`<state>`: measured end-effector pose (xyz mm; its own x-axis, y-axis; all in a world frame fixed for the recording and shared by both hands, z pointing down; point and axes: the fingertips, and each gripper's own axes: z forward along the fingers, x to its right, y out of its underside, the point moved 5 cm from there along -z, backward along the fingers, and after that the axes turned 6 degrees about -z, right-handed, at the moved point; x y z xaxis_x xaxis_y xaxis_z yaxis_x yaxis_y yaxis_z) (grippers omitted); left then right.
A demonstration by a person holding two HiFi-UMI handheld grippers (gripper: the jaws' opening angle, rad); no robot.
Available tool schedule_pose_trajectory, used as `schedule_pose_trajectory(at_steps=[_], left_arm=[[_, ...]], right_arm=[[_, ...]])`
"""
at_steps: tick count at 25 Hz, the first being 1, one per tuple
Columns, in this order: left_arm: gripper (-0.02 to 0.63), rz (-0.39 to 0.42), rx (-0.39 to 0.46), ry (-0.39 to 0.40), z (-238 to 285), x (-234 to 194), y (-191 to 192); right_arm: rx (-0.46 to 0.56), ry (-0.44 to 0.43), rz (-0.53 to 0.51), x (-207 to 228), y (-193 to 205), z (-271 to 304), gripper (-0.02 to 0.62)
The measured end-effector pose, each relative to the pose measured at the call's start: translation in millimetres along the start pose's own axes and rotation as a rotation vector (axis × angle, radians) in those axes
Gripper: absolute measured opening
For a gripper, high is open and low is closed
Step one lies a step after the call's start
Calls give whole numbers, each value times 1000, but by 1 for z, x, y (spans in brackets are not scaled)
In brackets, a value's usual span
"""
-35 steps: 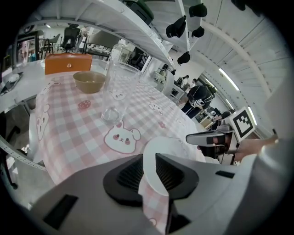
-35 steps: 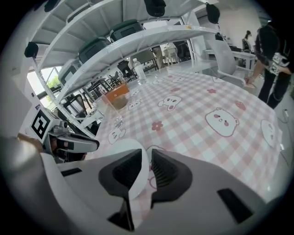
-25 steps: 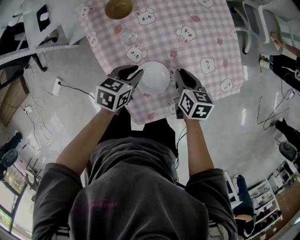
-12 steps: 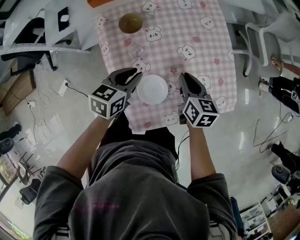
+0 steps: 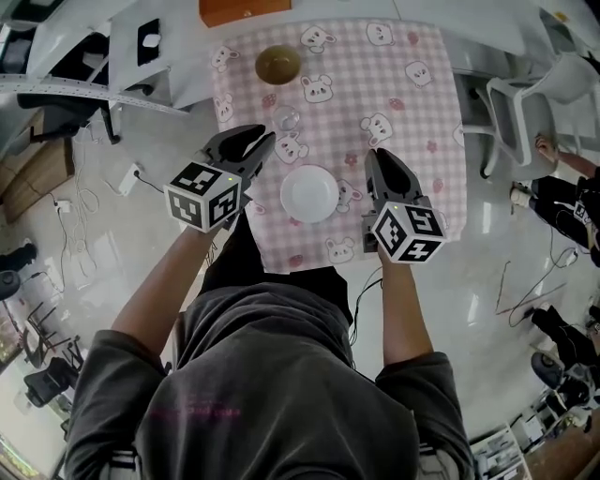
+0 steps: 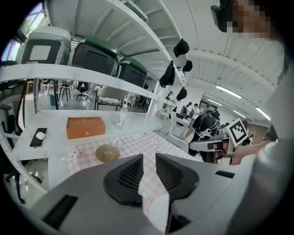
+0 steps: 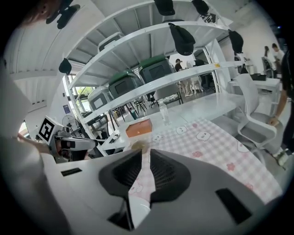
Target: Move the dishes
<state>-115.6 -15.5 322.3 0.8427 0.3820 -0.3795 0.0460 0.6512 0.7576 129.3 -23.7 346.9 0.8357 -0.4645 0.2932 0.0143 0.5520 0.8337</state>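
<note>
- The pink checked cloth (image 5: pixel 412 112), printed with small animals, covers the part of the tabletop (image 6: pixel 55 147) in front of you and hangs over its near edge.
- Your left claw (image 5: pixel 265 141) hangs above the left side of the cloth and points away from you, toward the far end. In the left gripper view its jaws stand a narrow gap apart. Nothing is pinched in it; only cloth and a bit of white show through the gap.
- Your right claw (image 5: pixel 378 157) hangs over the right part of the cloth and points the same way. Its jaws stand closer together than the left pair, but a thin slit stays between them and they grip nothing.
- The orange box (image 5: pixel 244 9) lies on the bare white surface just beyond the far edge of the cloth.
- The white dish (image 5: pixel 309 193) rests on the cloth near its near edge. It sits between your two claws and apart from both.
- The brown bowl (image 5: pixel 278 64) stands upright on the cloth toward the far end, well apart from the white dish.
- The small clear glass (image 5: pixel 286 119) stands between the brown bowl and the white dish, just beside the tips of your left claw in the head view.
</note>
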Motion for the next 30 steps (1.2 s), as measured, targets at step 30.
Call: schedule_pose_trajectory(at_steps=[30], left_arm=[[81,41,-172,219,110,-199,-40]], right_arm=[[42,300,73,-53,-45,129,61]])
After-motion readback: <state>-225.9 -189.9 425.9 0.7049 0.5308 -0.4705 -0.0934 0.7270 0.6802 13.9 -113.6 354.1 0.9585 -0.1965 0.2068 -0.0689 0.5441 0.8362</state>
